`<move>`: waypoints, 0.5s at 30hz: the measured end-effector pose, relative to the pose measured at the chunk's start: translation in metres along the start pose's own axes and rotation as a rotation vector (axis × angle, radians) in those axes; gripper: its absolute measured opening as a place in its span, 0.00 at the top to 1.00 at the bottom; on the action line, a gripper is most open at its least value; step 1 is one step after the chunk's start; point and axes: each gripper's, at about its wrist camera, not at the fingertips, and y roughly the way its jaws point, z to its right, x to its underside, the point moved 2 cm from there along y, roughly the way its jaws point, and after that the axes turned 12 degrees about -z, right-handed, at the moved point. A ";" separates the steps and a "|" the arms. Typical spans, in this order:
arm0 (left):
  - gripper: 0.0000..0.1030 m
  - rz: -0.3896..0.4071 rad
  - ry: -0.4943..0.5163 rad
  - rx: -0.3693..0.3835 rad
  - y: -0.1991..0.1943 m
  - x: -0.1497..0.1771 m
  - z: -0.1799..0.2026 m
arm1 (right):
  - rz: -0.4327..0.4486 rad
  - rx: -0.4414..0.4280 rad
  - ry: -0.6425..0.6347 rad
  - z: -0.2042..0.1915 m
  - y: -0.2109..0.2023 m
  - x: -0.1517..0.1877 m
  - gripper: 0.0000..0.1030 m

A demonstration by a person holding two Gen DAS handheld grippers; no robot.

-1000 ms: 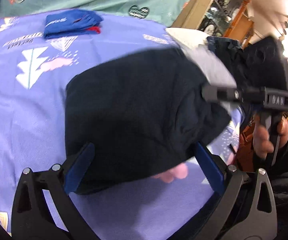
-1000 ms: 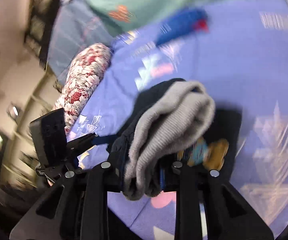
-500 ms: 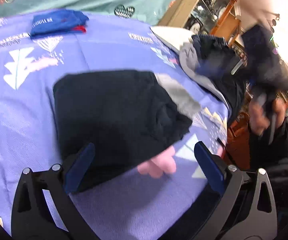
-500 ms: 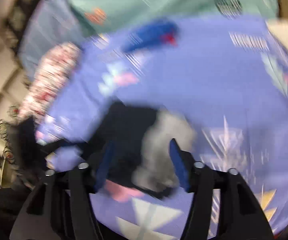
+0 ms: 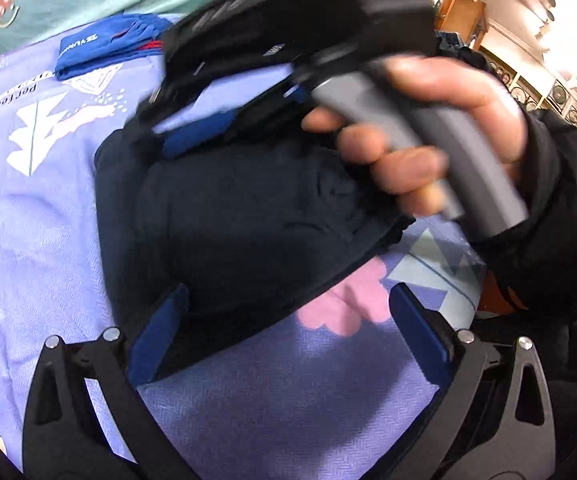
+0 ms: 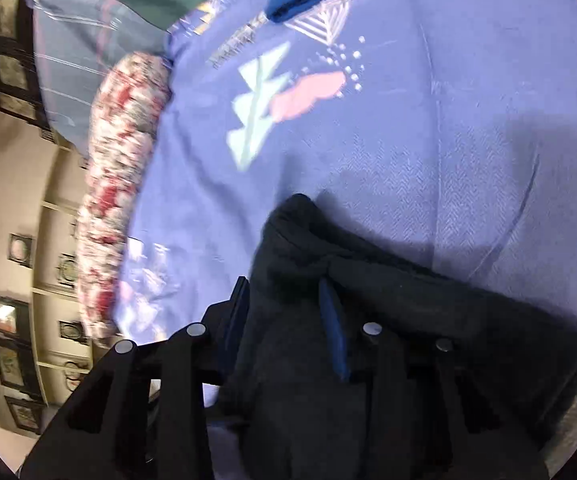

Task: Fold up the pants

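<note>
Showing the left wrist view first: the left gripper (image 5: pixel 288 340) hangs above the lavender printed bed sheet (image 5: pixel 28 240) with its blue-padded jaws spread as wide as the frame allows and nothing between them. The near hem of the dark navy folded pants (image 5: pixel 240 220) lies just ahead of its left pad. This wide, empty stance probably keeps that tool clear of the bundle while the other one works. The pants rest as a thick, rounded packet in the middle of the sheet, which suggests the folding is far along. Above the packet, the person's right hand (image 5: pixel 428 140) grips the grey handle of the right gripper (image 5: pixel 156 120). That tool reaches across the far side of the pants and is blurred. A folded bright-blue garment (image 5: pixel 104 48) sits well apart near the far edge of the sheet, seemingly a finished piece set aside.

Right wrist view: the right gripper's jaws have just been closing and now stand at a moderate gap. A raised ridge of the dark cloth fills the space between the pads, which appear to press on it. Taking the fold at its corner would let the hand tug or square the edge. A red-and-white floral cushion (image 6: pixel 124 184) borders the sheet on the left.
</note>
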 end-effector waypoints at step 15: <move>0.02 0.047 -0.005 0.025 -0.021 0.000 -0.002 | 0.218 0.013 0.034 0.051 -0.084 0.082 0.18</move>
